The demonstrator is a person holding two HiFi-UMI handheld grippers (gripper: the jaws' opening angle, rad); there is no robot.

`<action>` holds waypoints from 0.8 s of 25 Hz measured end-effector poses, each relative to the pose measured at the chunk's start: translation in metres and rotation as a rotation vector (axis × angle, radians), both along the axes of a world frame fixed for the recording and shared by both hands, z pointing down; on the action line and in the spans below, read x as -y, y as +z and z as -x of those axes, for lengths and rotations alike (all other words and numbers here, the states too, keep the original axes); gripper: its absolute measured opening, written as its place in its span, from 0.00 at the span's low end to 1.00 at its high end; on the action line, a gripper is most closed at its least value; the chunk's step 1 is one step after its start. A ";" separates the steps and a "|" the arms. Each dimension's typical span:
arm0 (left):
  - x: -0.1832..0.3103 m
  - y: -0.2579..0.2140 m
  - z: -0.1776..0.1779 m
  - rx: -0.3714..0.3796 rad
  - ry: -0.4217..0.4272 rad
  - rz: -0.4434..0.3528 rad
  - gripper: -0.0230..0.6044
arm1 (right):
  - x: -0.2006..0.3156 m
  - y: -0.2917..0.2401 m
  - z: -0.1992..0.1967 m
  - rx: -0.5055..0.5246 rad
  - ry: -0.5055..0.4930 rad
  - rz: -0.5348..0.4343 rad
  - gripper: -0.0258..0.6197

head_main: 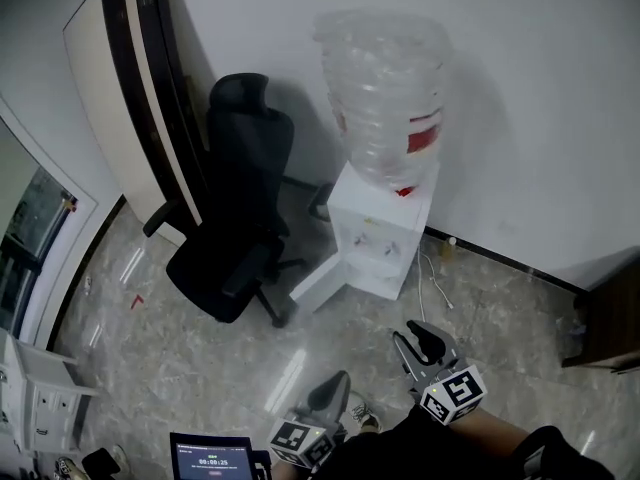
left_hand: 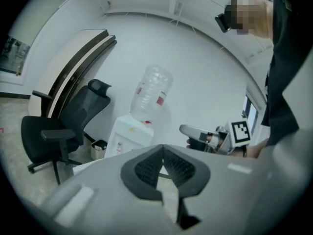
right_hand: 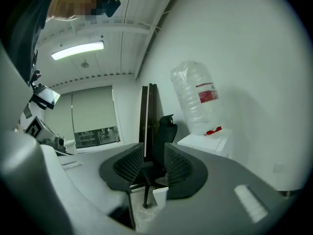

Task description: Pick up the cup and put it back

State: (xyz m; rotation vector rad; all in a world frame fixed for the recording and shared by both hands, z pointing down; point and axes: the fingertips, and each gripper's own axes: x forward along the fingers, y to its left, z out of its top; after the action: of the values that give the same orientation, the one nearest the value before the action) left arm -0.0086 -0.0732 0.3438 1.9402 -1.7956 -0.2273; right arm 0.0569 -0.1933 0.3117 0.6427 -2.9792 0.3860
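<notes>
I see no cup in any view. A white water dispenser [head_main: 378, 236] stands against the wall with a clear bottle [head_main: 385, 98] on top; it also shows in the left gripper view [left_hand: 128, 133] and the right gripper view [right_hand: 205, 141]. My right gripper [head_main: 424, 342] hovers over the floor in front of the dispenser, its jaws apart with nothing between them [right_hand: 154, 160]. My left gripper [head_main: 331, 392] hangs lower and to the left, its jaws meeting at the tips [left_hand: 163, 150] and holding nothing.
A black office chair [head_main: 240, 208] stands left of the dispenser. A folded board [head_main: 140, 98] leans on the wall behind it. A white cabinet [head_main: 40, 398] and a tablet screen [head_main: 210, 456] sit bottom left; a dark cabinet [head_main: 612, 328] is at right.
</notes>
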 end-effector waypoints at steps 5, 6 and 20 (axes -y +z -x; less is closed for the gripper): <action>-0.001 -0.028 -0.030 0.027 0.073 -0.048 0.05 | -0.033 -0.026 -0.030 0.024 0.023 -0.019 0.25; -0.001 -0.032 -0.036 0.039 0.080 -0.057 0.04 | -0.038 -0.031 -0.037 0.032 0.024 -0.021 0.26; -0.026 -0.063 -0.186 0.066 0.051 -0.060 0.05 | -0.088 -0.056 -0.187 0.068 -0.051 -0.067 0.27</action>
State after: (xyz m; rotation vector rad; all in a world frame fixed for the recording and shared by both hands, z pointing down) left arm 0.1771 -0.0476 0.2804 2.0554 -1.7974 -0.2041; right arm 0.2443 -0.1054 0.2554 0.5699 -3.0776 0.3111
